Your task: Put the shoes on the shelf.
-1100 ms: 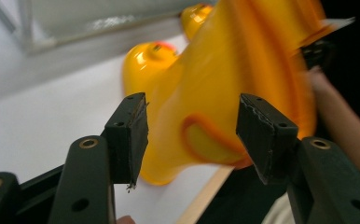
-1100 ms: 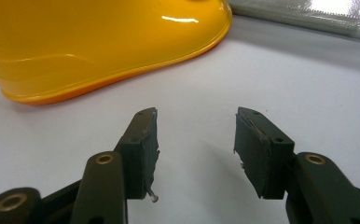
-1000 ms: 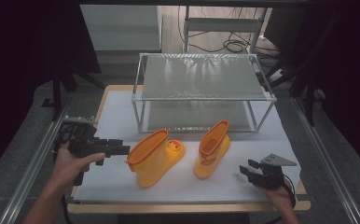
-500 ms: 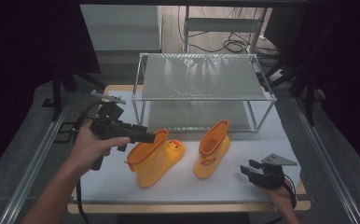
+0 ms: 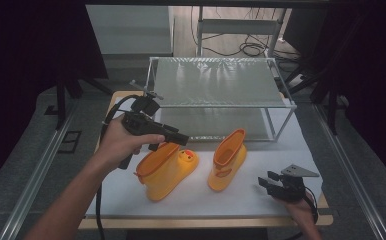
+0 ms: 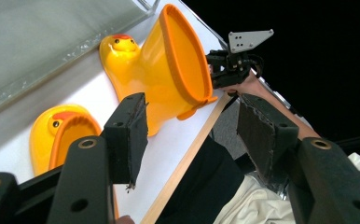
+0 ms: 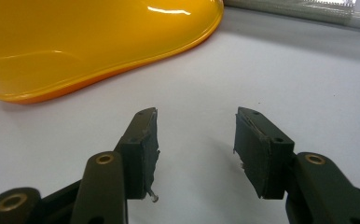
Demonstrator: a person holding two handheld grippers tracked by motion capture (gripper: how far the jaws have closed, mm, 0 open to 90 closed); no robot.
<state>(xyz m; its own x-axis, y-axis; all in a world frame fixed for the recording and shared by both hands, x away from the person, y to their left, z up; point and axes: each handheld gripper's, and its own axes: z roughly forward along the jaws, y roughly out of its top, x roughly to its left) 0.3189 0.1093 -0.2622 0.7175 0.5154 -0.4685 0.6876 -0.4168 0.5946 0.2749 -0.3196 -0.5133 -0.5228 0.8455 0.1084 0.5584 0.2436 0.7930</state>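
Two yellow duck rain boots stand in the lower middle of the high view. The left gripper (image 5: 181, 139) hovers just above the left boot (image 5: 165, 169), jaws spread and empty, the orange-rimmed opening directly beneath its fingertips. The right gripper (image 5: 270, 182) rests on the white table (image 5: 261, 200) at lower right, also released, with the right boot (image 5: 227, 161) just to its left.

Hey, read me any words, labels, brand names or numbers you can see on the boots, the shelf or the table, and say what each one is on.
None: no readable text in these pictures.
Left boot: a duck face on the toe, no lettering.
Right boot: plain yellow with an orange rim, no lettering.
Shelf: bare mesh and metal frame, no label.
Table: plain white cover, no marks.
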